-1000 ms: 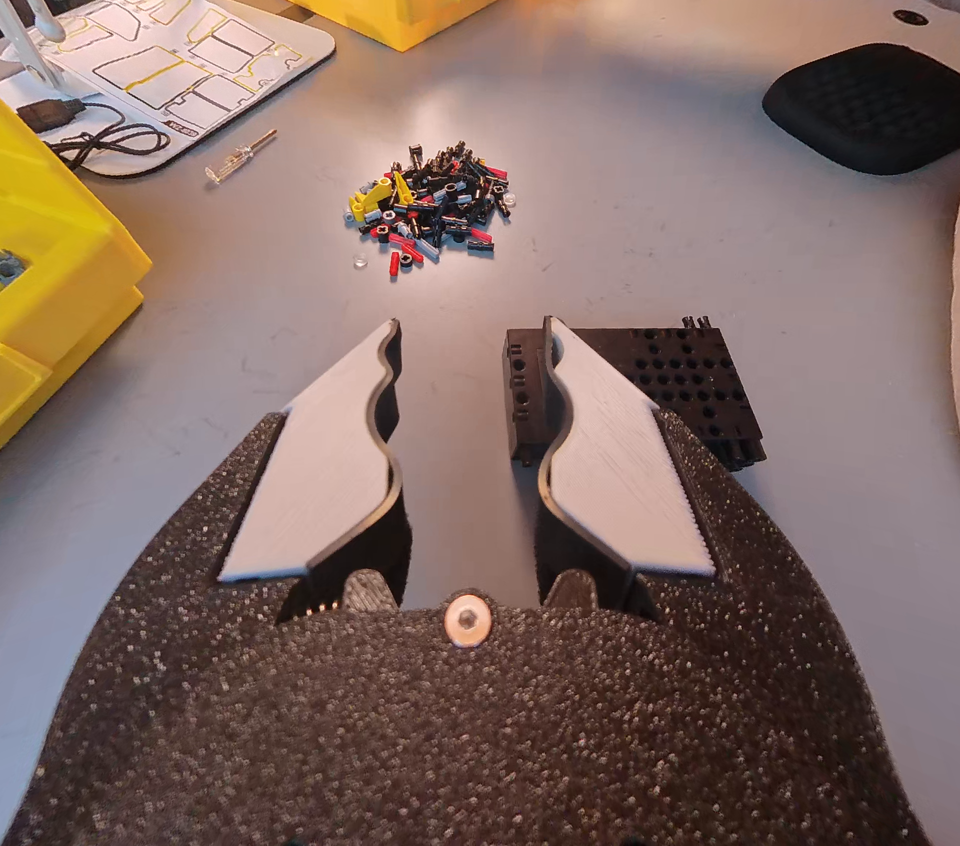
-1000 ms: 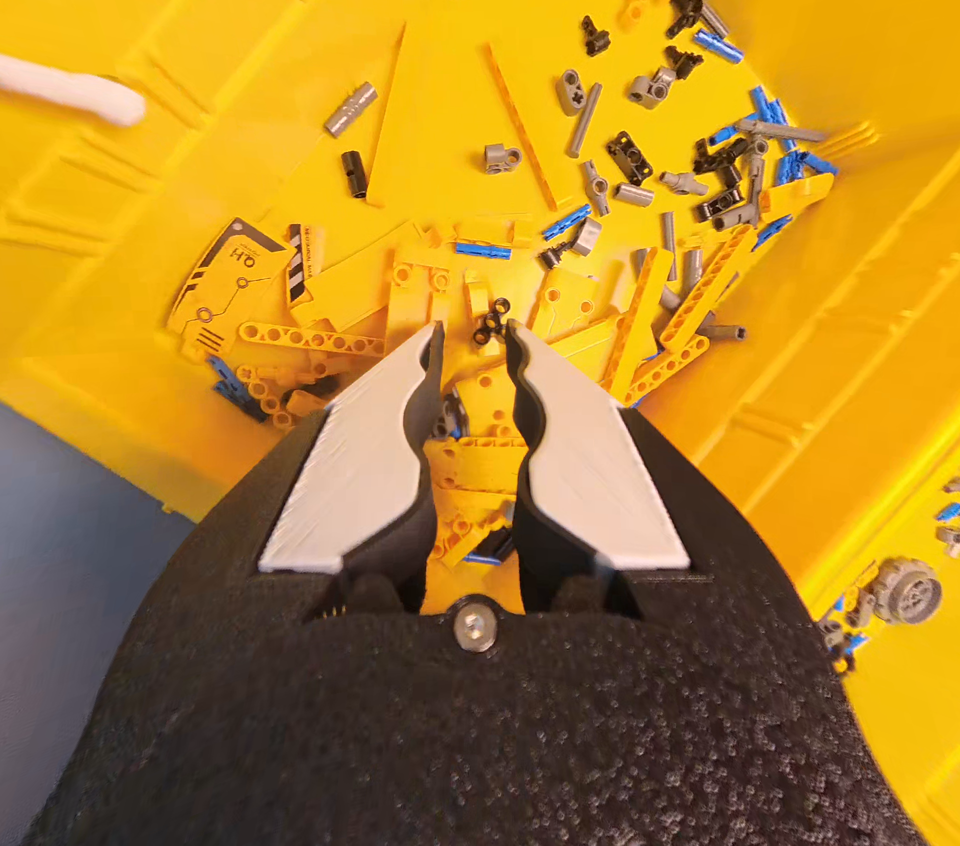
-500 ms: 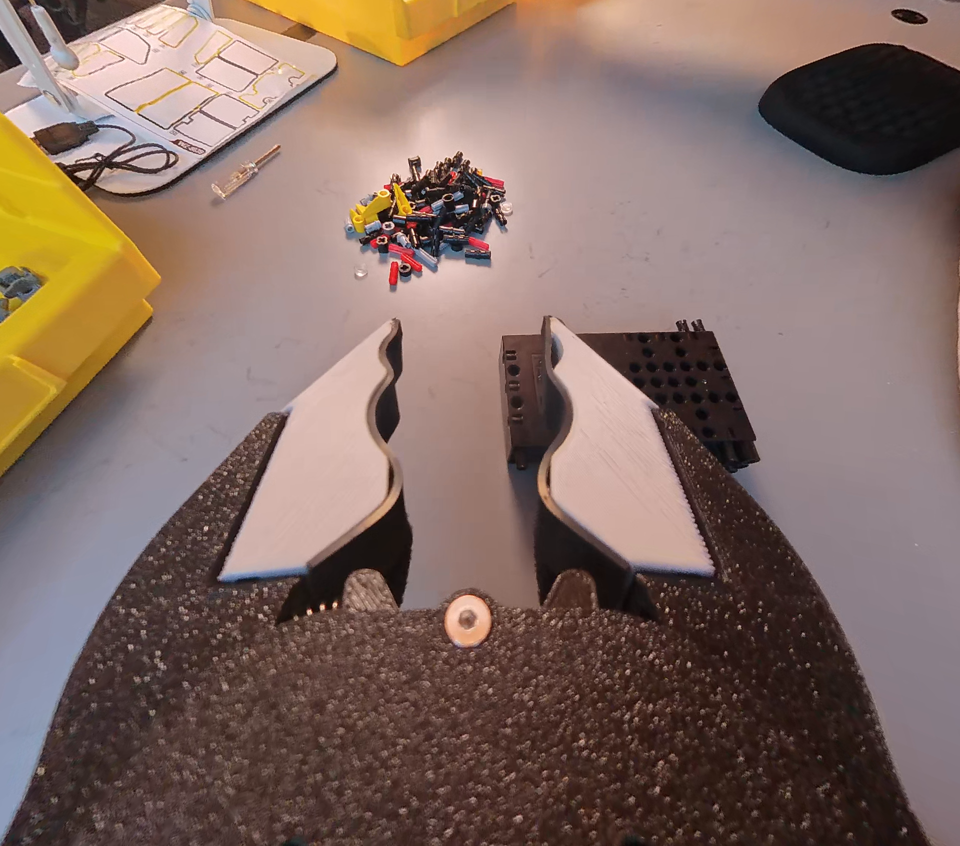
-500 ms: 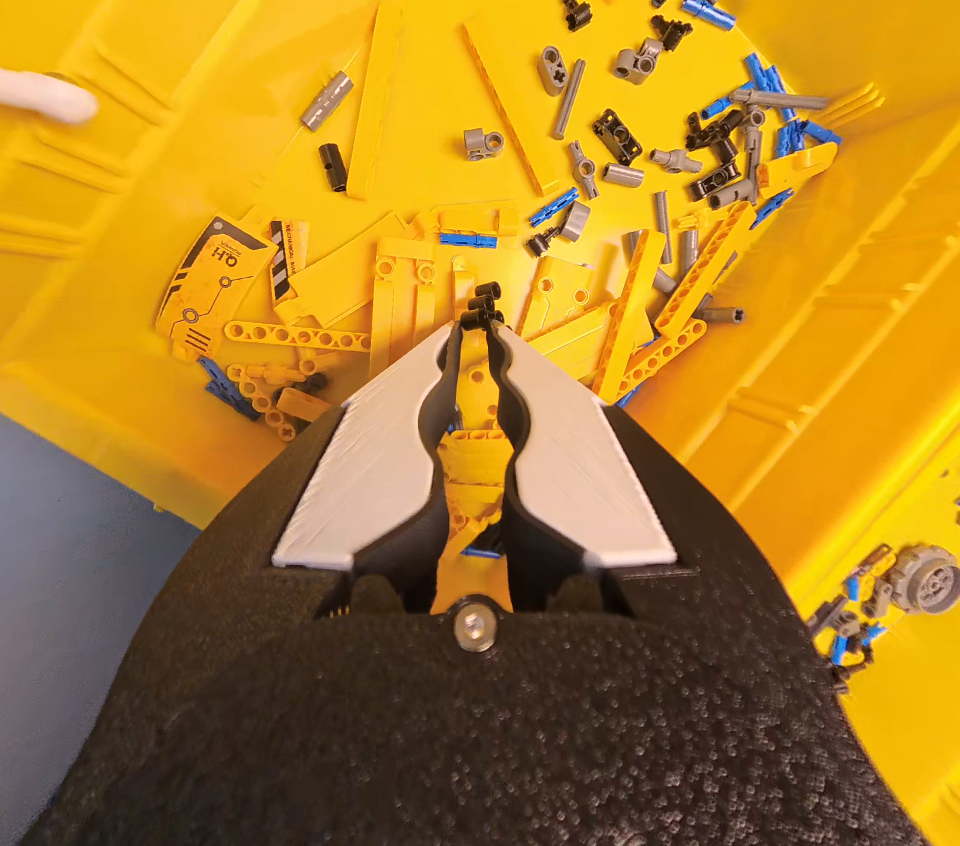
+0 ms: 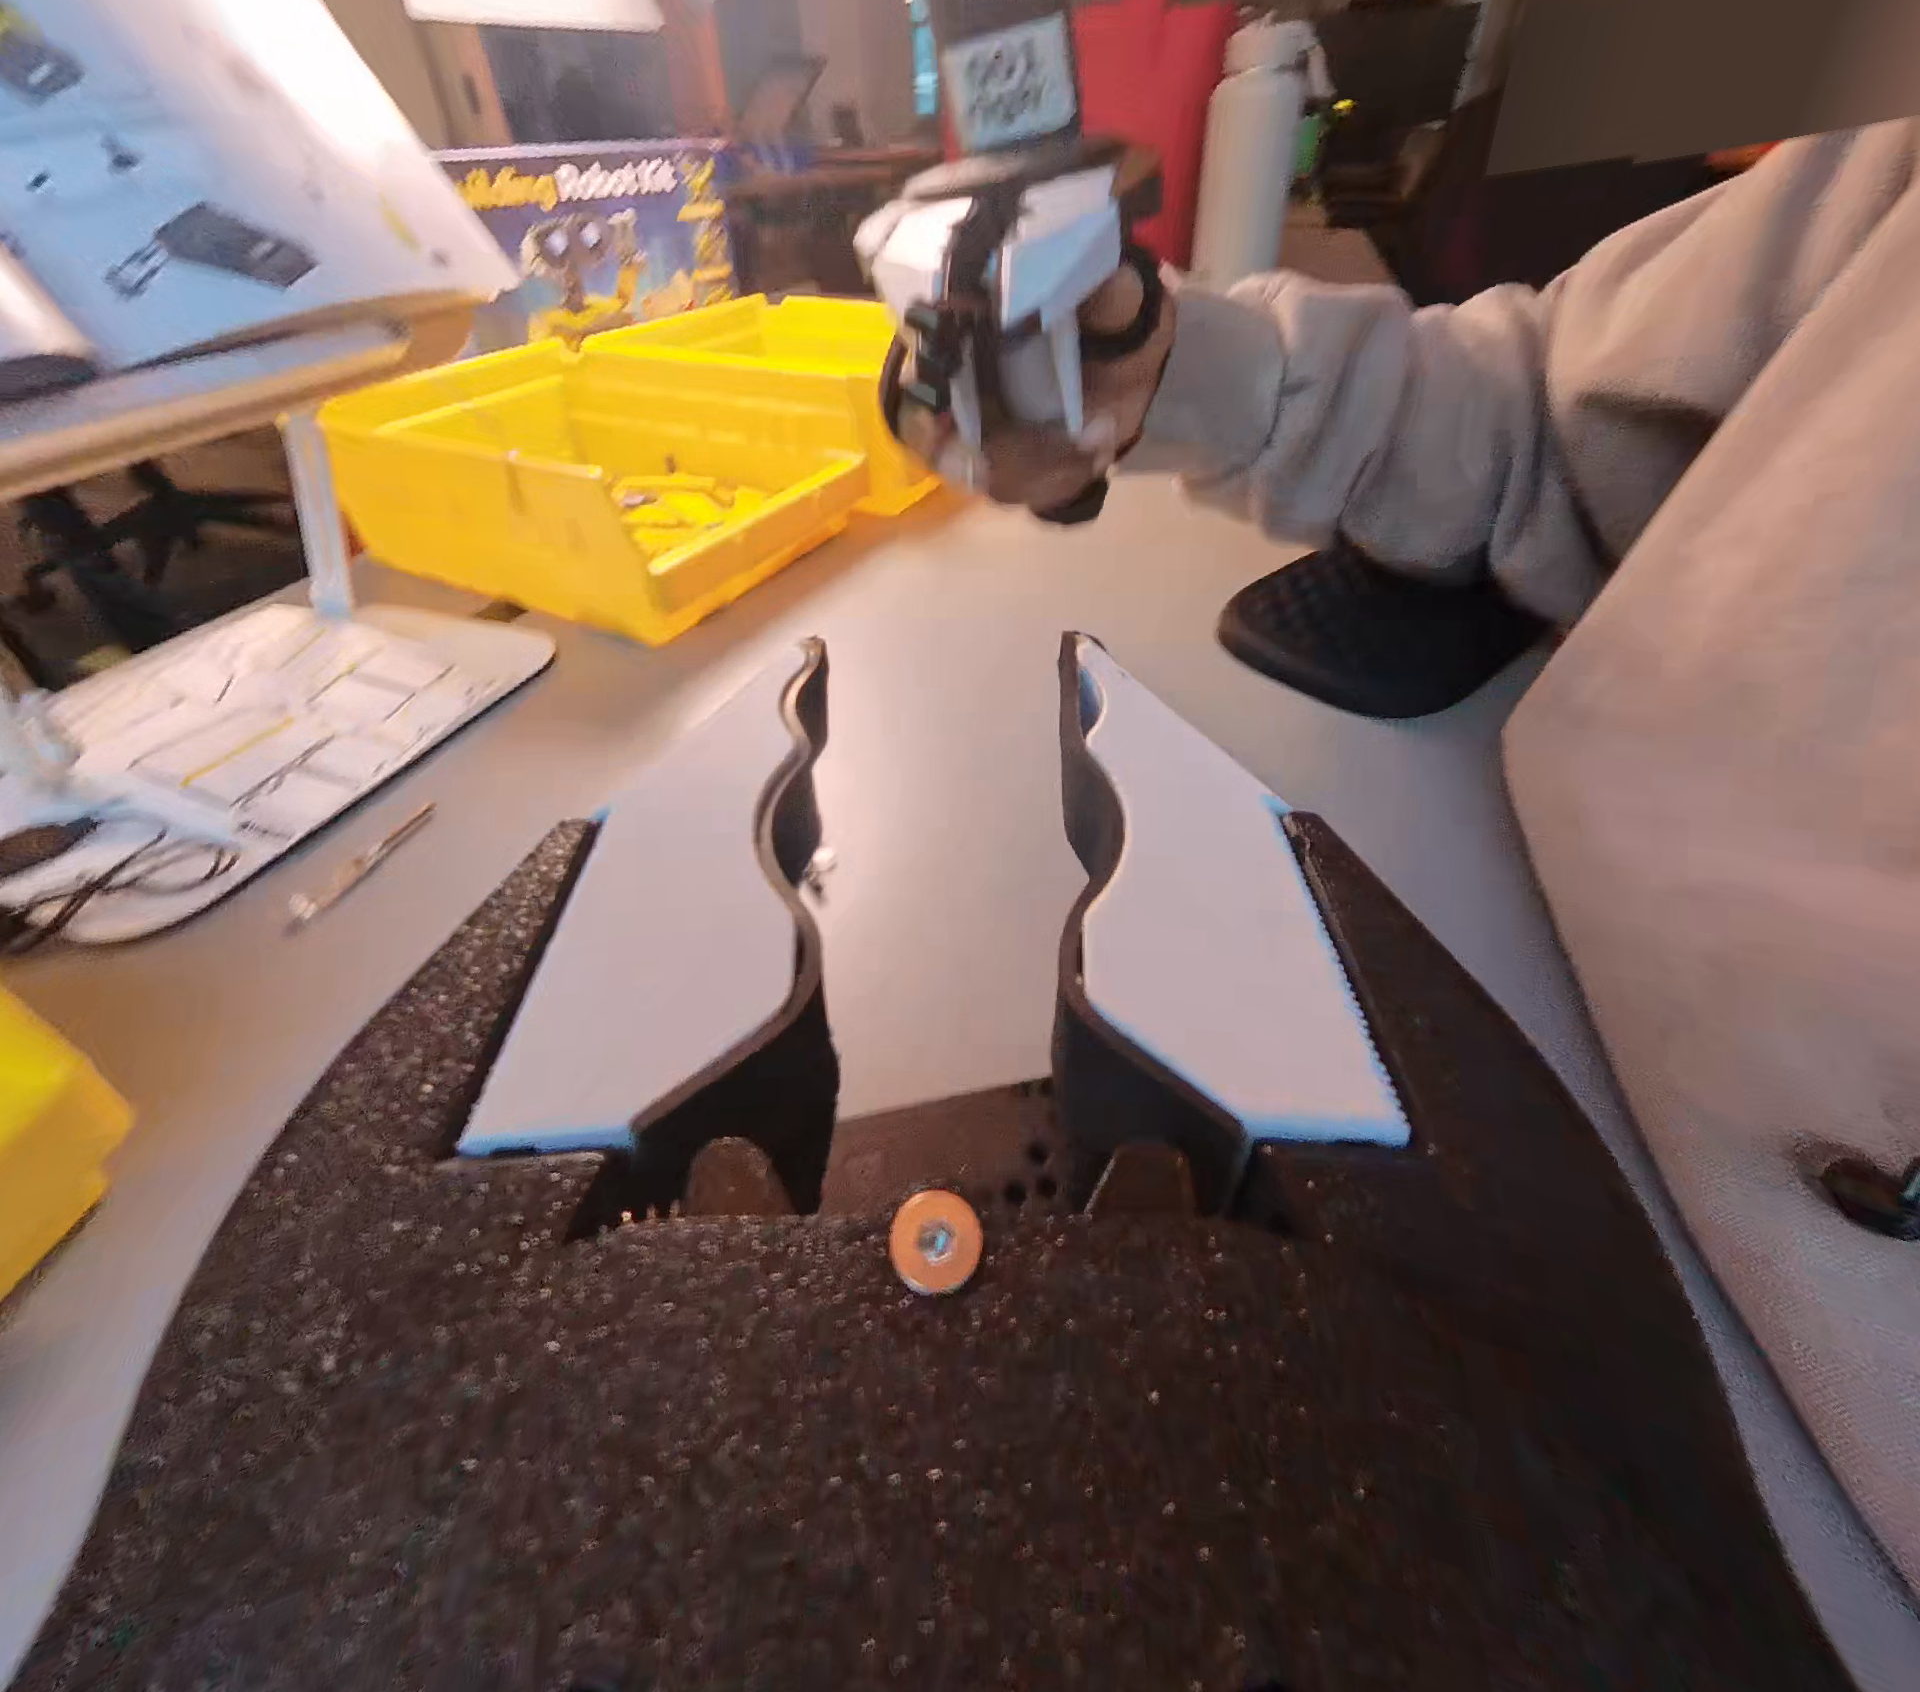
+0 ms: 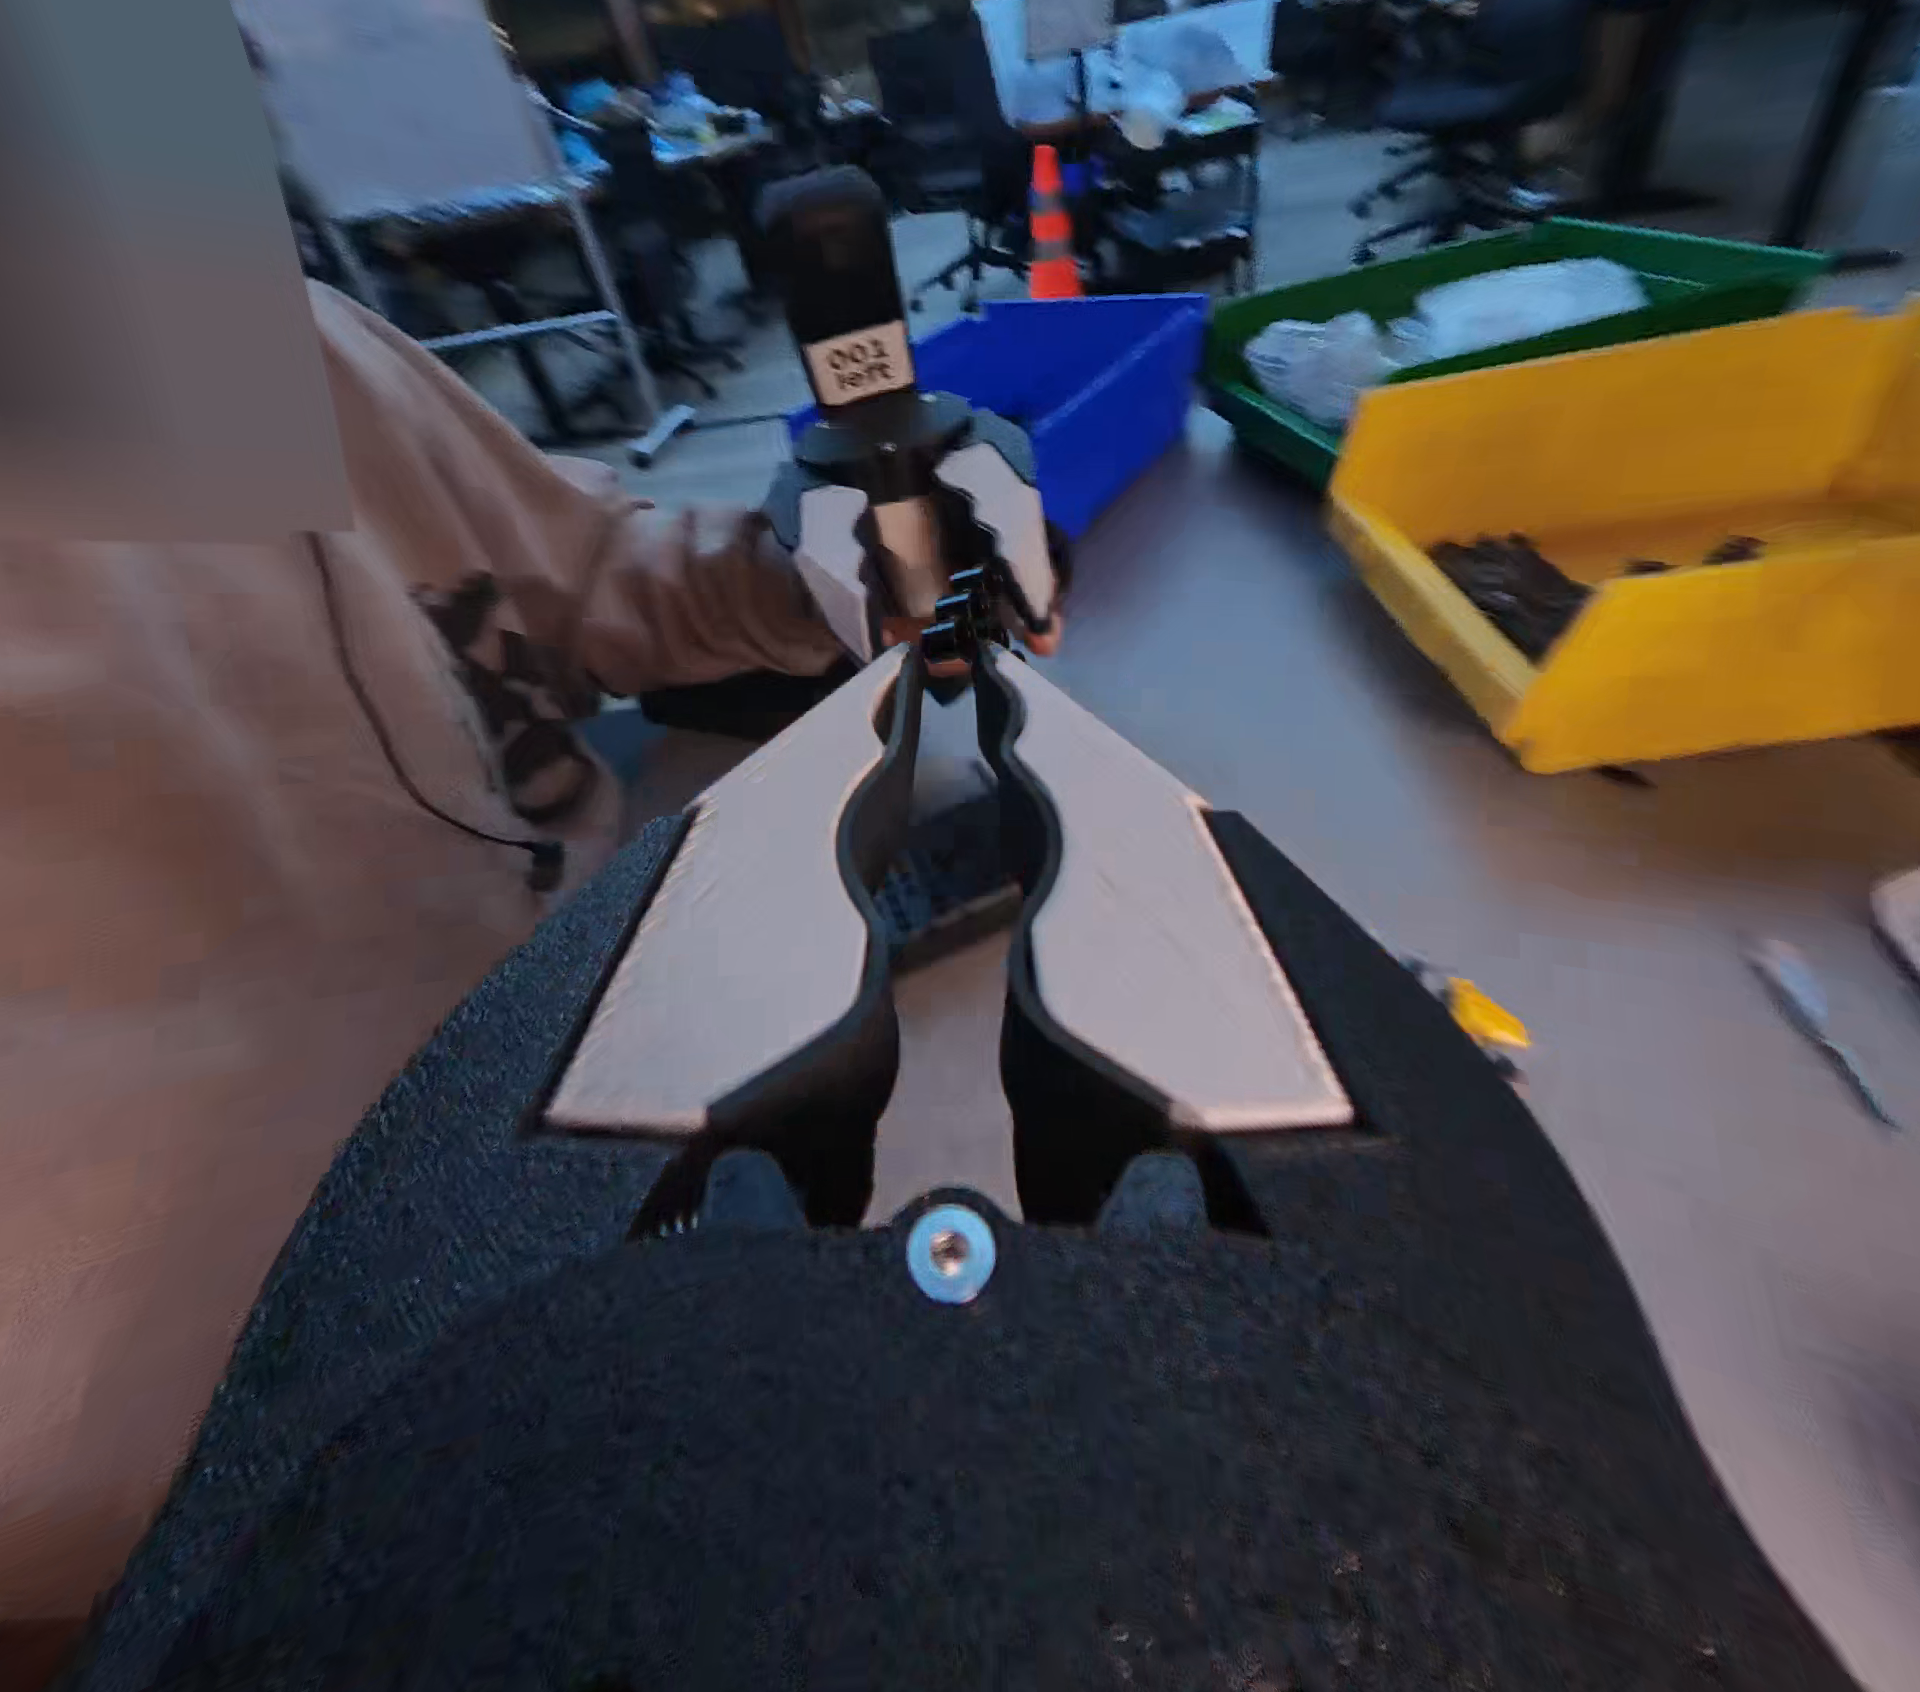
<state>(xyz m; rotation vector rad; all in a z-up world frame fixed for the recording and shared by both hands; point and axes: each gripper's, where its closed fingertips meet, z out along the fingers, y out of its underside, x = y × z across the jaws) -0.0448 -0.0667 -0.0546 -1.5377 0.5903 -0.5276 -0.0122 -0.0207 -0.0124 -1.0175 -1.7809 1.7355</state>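
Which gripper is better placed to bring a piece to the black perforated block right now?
Right. The right gripper is shut on a small black piece, with the black perforated block lying just below it. The left gripper is open and empty.

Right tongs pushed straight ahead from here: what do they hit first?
Probably the left tongs, held up directly beyond the small black piece pinched in the right tongs; how far off is unclear.
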